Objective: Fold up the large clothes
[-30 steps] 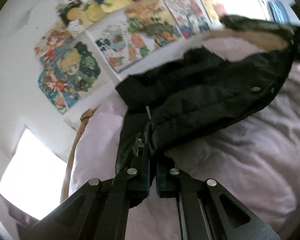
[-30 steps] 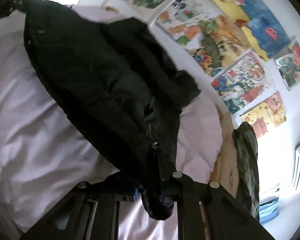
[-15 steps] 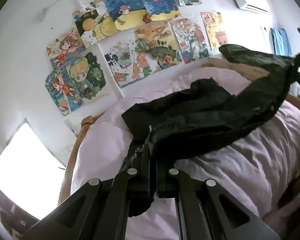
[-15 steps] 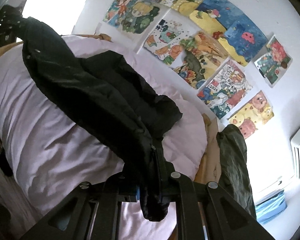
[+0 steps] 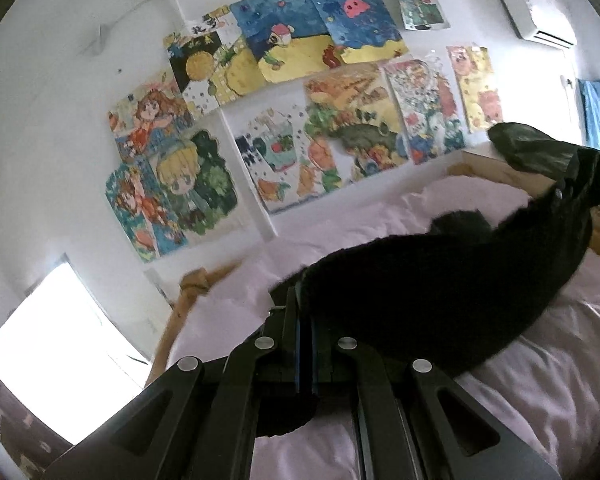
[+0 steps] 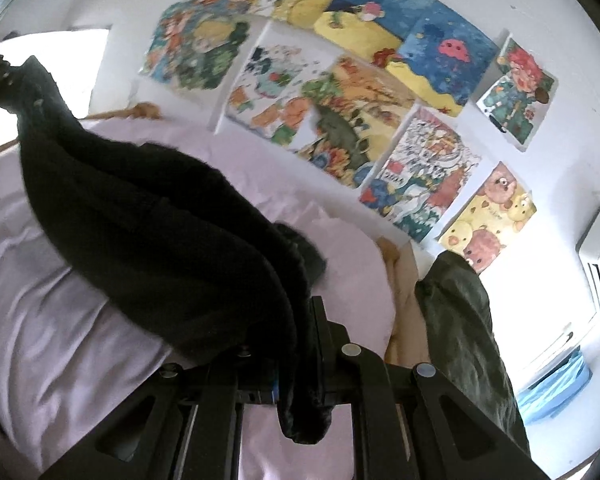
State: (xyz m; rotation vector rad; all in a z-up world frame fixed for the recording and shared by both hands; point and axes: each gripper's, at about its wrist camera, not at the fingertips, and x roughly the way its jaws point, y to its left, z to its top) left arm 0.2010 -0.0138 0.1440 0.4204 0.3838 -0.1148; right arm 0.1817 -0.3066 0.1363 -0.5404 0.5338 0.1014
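Both tongs [image 5: 304, 312] [image 6: 300, 344] pinch one soft black jacket [image 5: 440, 288].

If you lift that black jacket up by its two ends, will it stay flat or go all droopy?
Probably droopy: the black jacket sags between the left gripper and right gripper. It looks thick, so likely bulky but manageable.

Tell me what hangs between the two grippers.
The black jacket spans from the left gripper to the right gripper, sagging over the pink bedding; both wrist views show it.

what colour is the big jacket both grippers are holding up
Black: the padded fabric jacket is plain black, showing best in the right wrist view, above the pale pink bed cover.
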